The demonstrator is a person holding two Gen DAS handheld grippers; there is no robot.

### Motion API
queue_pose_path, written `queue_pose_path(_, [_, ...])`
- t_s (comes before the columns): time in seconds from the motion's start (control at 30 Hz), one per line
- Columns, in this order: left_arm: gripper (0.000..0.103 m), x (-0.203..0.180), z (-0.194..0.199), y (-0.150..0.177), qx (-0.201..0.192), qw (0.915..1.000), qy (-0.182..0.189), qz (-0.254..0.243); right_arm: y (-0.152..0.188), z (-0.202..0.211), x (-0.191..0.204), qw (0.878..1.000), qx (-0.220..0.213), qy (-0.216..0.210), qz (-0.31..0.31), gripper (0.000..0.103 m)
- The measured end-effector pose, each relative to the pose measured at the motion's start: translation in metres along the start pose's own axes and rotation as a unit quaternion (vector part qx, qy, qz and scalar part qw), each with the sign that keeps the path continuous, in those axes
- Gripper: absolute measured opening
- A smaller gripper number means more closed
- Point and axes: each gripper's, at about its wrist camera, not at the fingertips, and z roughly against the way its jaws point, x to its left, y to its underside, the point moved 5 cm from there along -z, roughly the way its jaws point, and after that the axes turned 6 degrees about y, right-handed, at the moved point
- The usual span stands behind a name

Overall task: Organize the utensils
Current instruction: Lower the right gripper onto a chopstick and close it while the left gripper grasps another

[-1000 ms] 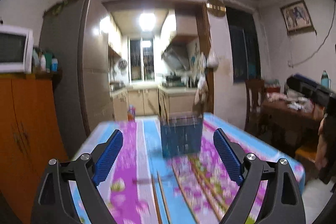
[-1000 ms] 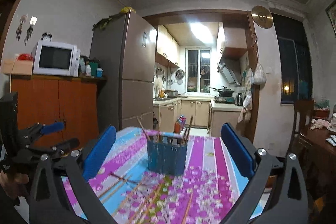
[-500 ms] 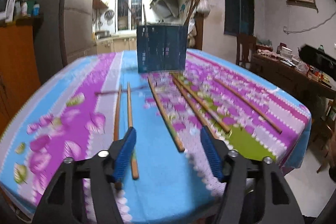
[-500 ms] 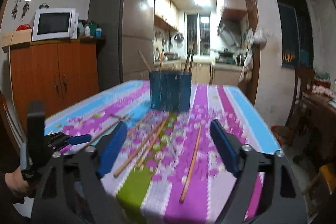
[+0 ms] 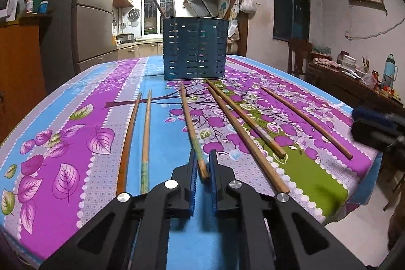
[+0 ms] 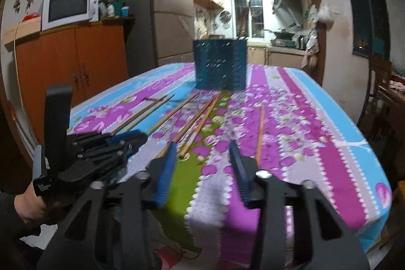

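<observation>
Six chopsticks lie loose on the tabletop [image 5: 76, 133], long axes running toward the blue utensil holder [image 5: 194, 48] at the far end. Left gripper [image 5: 201, 168] fingers are clamped narrow on the near end of the middle chopstick [image 5: 191, 128]. Right gripper [image 6: 202, 163] fingers are closing with nothing between them; the rightmost chopstick [image 6: 260, 130] lies just right of them. Tabletop's near edge sits directly below both grippers; room ahead is open.

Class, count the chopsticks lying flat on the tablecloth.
6: two side by side at left, one in the middle between the left gripper's fingers, two crossing right of it, one far right. Others stand in the holder.
</observation>
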Motion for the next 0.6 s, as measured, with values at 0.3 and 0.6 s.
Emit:
queue_pose_path(0.3, [0.010, 0.000, 0.002, 0.000, 0.003, 1.0000, 0.002, 0.009, 0.011, -0.050, 0.018, 0.998, 0.056, -0.032, -0.020, 0.014])
queue_pose_path(0.6, [0.010, -0.001, 0.002, -0.001, 0.009, 0.9999, 0.002, 0.014, 0.011, -0.059, 0.015, 0.998, 0.064, -0.008, -0.017, 0.005])
